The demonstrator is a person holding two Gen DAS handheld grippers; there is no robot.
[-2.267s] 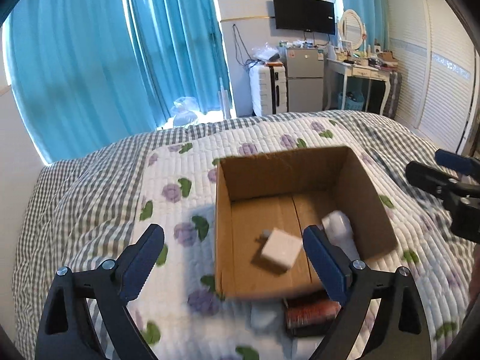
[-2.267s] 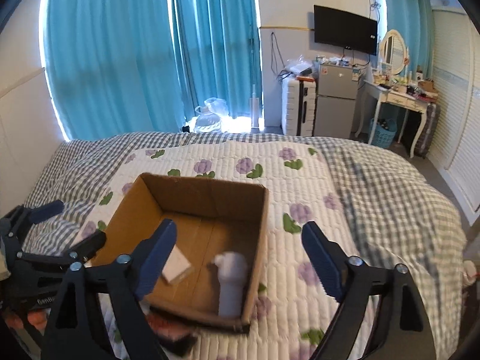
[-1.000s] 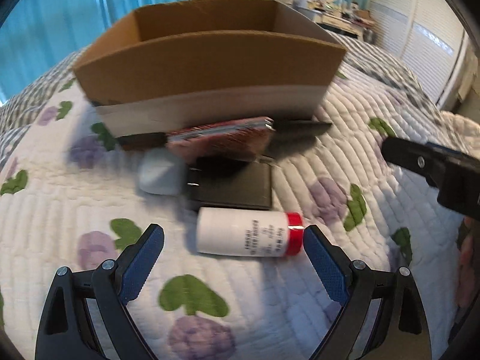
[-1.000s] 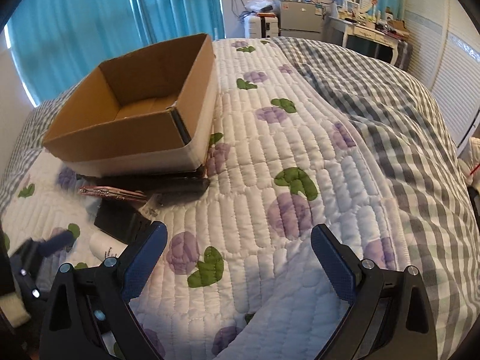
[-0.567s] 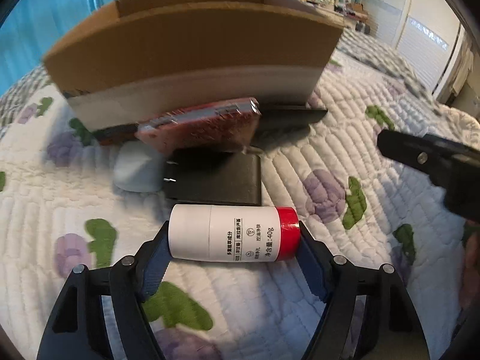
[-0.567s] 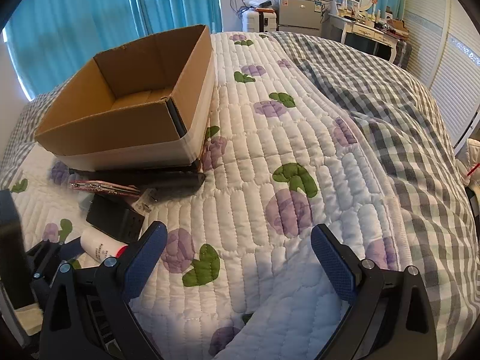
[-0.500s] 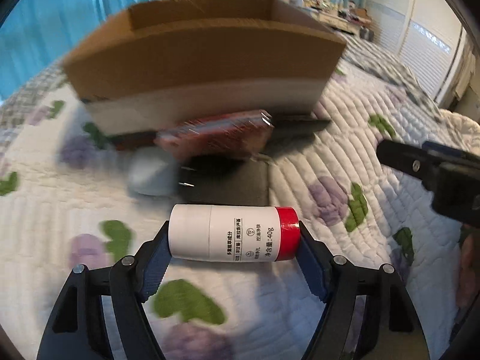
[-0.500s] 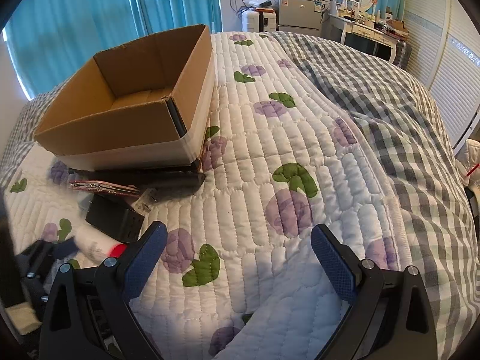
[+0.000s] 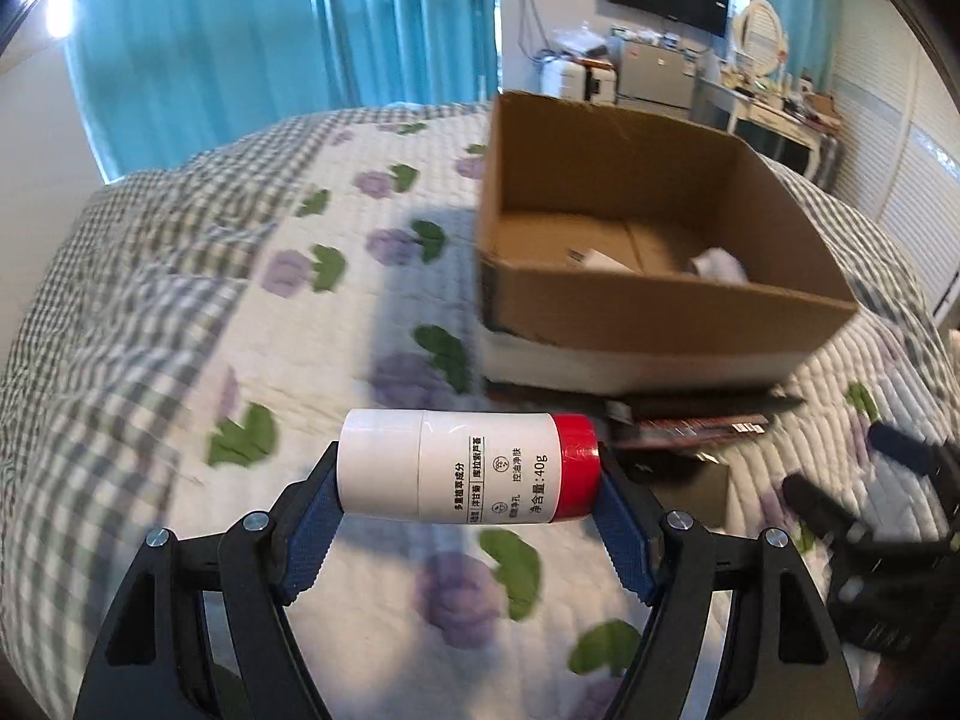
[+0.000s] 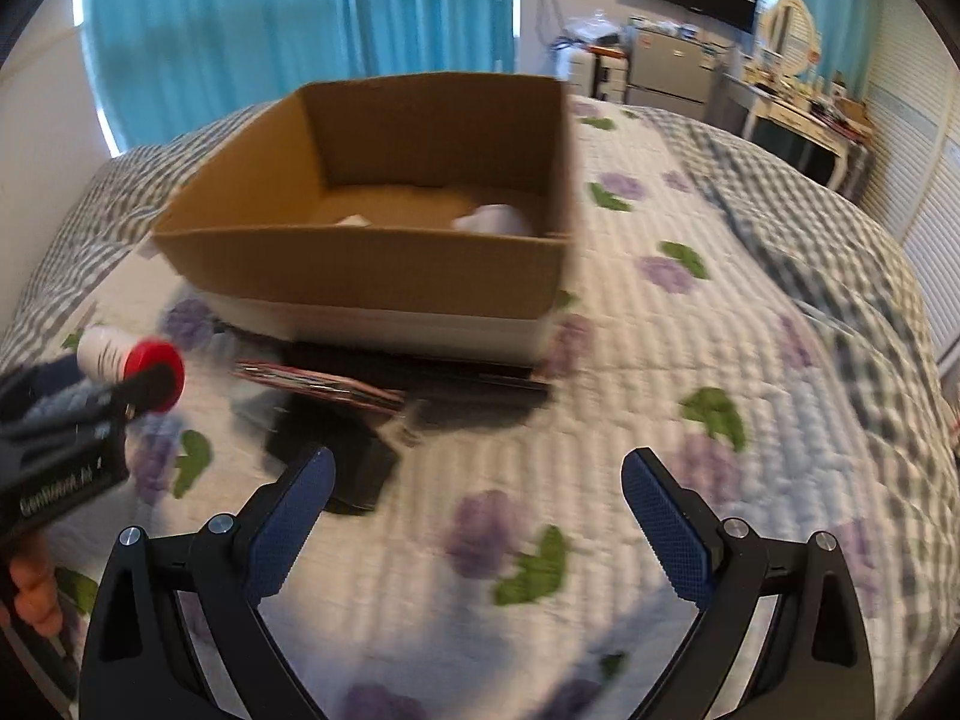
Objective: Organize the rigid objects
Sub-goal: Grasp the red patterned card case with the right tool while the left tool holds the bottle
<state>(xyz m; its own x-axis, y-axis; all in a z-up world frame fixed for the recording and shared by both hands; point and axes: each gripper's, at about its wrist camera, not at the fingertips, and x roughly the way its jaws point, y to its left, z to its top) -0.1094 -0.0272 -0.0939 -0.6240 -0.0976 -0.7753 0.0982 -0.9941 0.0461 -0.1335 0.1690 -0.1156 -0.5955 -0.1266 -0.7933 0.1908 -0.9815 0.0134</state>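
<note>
My left gripper (image 9: 468, 471) is shut on a white tube with a red cap (image 9: 462, 468), held crosswise above the quilt, left of and in front of the open cardboard box (image 9: 660, 306). The tube also shows in the right wrist view (image 10: 129, 360), at the far left. The box (image 10: 384, 264) holds a white bottle (image 10: 495, 219) and a small white box (image 9: 591, 258). My right gripper (image 10: 474, 495) is open and empty above the quilt, in front of the box. A reddish flat case (image 10: 318, 387) and a black flat case (image 10: 354, 462) lie on the quilt before the box.
The bed's flowered quilt (image 10: 690, 420) spreads to the right of the box, with checked cover at its edges. A long black item (image 10: 474, 381) lies under the box's front edge. Blue curtains, a fridge and a dresser stand at the back of the room.
My left gripper closed on the white tube and lifted it off the quilt, swinging left and up. My right gripper moved closer in front of the box and stayed open.
</note>
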